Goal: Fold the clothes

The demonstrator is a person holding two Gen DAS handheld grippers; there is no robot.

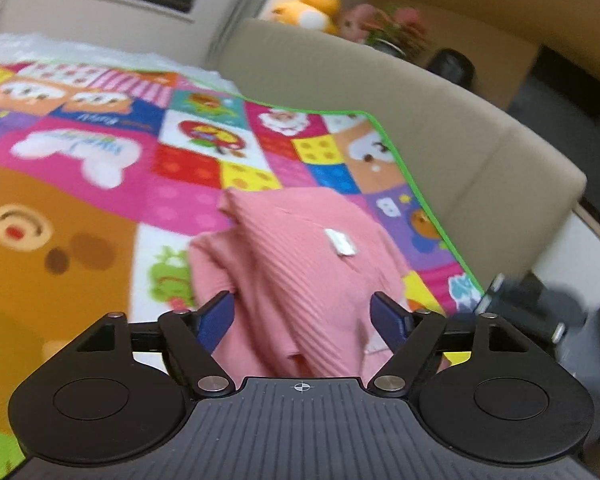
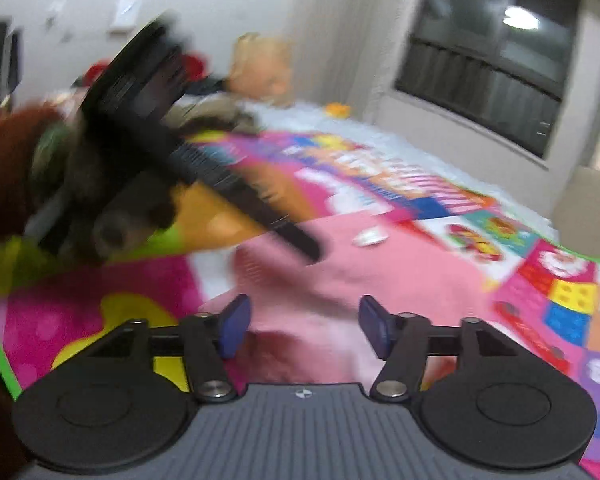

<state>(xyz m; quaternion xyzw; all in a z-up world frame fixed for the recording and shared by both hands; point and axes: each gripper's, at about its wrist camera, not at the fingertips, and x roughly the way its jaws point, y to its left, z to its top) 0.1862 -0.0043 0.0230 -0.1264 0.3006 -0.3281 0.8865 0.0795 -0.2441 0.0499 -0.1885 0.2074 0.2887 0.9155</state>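
Garment (image 1: 300, 264): one, pink, one white tag (image 1: 340, 242); two grippers' jaws apart

1. Left wrist view: looks forward and down past spread blue fingers (image 1: 216, 320), close above the pink garment (image 1: 300, 264), toward a beige sofa (image 1: 480, 148).
2. Right wrist view: tilted, blurred, low over the same garment (image 2: 400, 280), facing a dark window (image 2: 488, 60).
3. Shared: garment, colourful play mat (image 1: 100, 152).

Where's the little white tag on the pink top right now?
In the left wrist view the white tag lies on top of the pink ribbed garment, right of centre, near the play mat's green edge.
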